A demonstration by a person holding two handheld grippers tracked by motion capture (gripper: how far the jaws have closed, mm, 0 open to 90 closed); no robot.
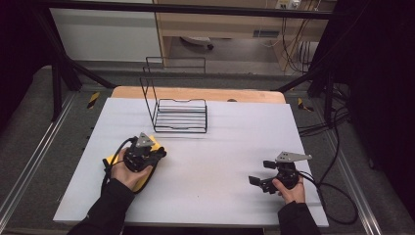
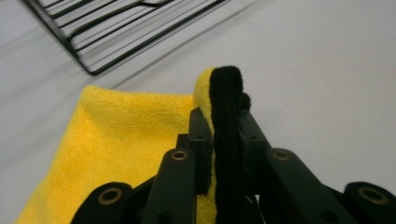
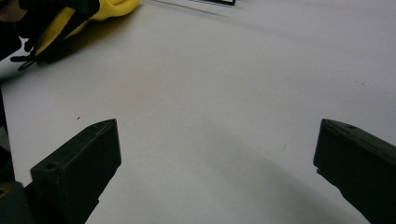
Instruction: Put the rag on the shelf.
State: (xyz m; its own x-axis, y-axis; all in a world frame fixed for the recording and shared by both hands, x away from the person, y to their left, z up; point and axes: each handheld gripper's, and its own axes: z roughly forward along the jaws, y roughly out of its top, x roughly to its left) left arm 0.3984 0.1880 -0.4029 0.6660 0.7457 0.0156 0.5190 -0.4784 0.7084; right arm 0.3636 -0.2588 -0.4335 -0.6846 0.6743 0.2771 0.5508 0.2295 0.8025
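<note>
Cloth [image 2: 116,140]: we note a yellow cloth with a black edge band, lying on the near left part of the white table [image 1: 215,161], partly under the left hand.
Surroundings: we see a black wire rack [image 1: 178,115] standing farther back on the table, apart from the cloth; open table surface lies between the two.
Obstruction: in the high view the left gripper [image 1: 159,154] and the hand cover much of the cloth.
Cloth axis: we read the pinched fold as standing upright between the jaws, its black edge running along the jaws away from the camera; the rest spreads flat to the left.
Left gripper fingers: we see them closed on the cloth's folded black edge.
Right gripper [image 1: 254,181]: near right of the table, well apart from the cloth; jaws spread wide, nothing between them.
</note>
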